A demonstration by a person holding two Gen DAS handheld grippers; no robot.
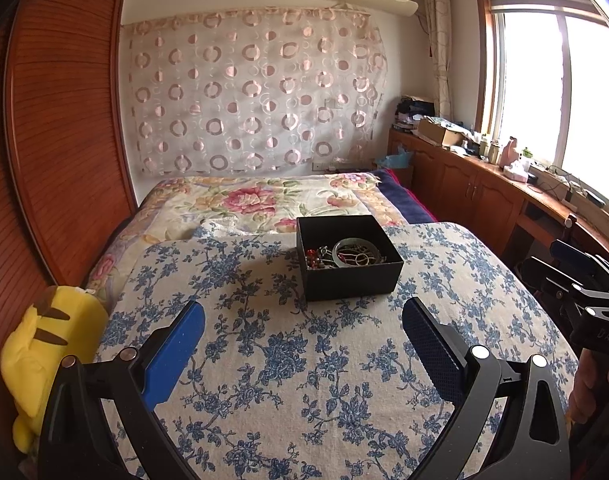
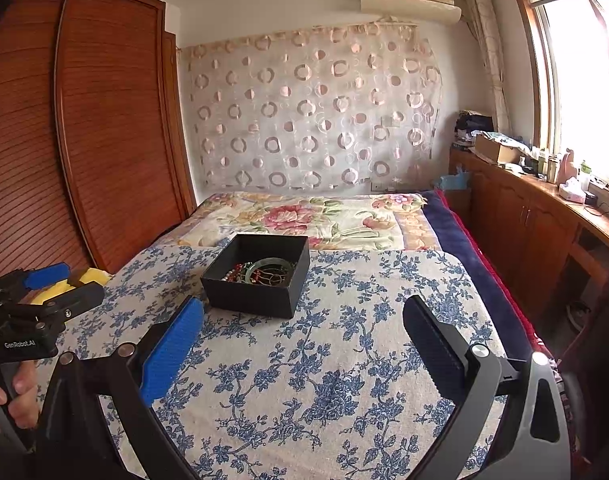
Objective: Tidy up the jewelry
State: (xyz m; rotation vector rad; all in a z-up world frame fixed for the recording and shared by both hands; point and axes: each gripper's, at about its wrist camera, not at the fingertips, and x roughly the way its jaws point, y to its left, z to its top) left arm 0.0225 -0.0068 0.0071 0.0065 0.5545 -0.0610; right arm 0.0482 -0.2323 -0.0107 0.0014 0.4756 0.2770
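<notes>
A black open box [image 1: 348,260] stands on the blue-flowered cloth [image 1: 284,360], holding a heap of jewelry [image 1: 344,258]: a grey-green bangle, red beads and thin rings. It also shows in the right wrist view [image 2: 258,274], with the jewelry [image 2: 264,274] inside. My left gripper [image 1: 302,320] is open and empty, held short of the box. My right gripper [image 2: 302,322] is open and empty, with the box ahead to its left. The right gripper's body shows at the right edge of the left wrist view [image 1: 584,296]; the left gripper's body shows at the left edge of the right wrist view [image 2: 40,300].
A yellow plush toy [image 1: 44,360] lies at the cloth's left edge beside a wooden wardrobe [image 1: 64,120]. A floral bedspread [image 1: 264,200] lies beyond the box. A cluttered wooden cabinet [image 1: 484,184] runs along the right under the window.
</notes>
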